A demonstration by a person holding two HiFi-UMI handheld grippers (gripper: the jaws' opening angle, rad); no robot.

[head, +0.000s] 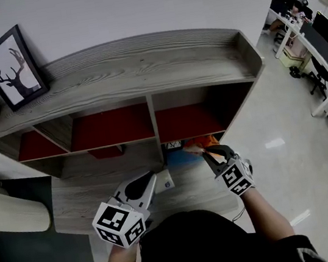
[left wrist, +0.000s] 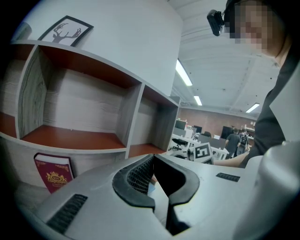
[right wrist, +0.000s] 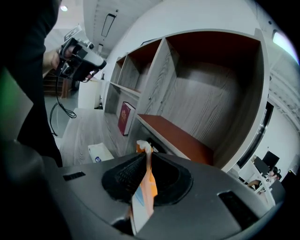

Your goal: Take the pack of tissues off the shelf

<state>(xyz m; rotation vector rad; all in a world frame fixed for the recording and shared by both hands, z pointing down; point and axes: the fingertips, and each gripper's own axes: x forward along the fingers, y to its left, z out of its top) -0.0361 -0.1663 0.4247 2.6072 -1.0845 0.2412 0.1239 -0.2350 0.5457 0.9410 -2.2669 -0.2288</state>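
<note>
Pinching the pack of tissues [right wrist: 146,185] by its thin edge, my right gripper [right wrist: 145,173] had both pads pressed onto the orange-and-white wrapper, which stuck up past the tips and hung down behind them. From the head view, that right gripper [head: 207,153] sat in front of the shelf's [head: 142,69] lower right opening. The pack [head: 192,148] showed as an orange scrap at the jaw tips, just at the front edge of the board there. Whether it touched the board I could not tell.

My left gripper [head: 153,178] was out over the grey lower ledge [head: 87,189], well apart from the right one. In its own view the left gripper [left wrist: 152,161] had its tips brought together, with only a dark hollow behind them and a pale sliver showing through it. I could not say what that sliver was.

A white packet [head: 166,183] lay flat on the ledge just beside the left tips; the right gripper view showed it [right wrist: 100,153] lying with a small blue mark on one end. A dark red booklet [left wrist: 53,172] stood upright under the left compartments, leaning against the back. The upper compartments had red-brown floors [right wrist: 173,136]. A framed deer picture [head: 13,68] leaned on the wall at the top's left end.
</note>
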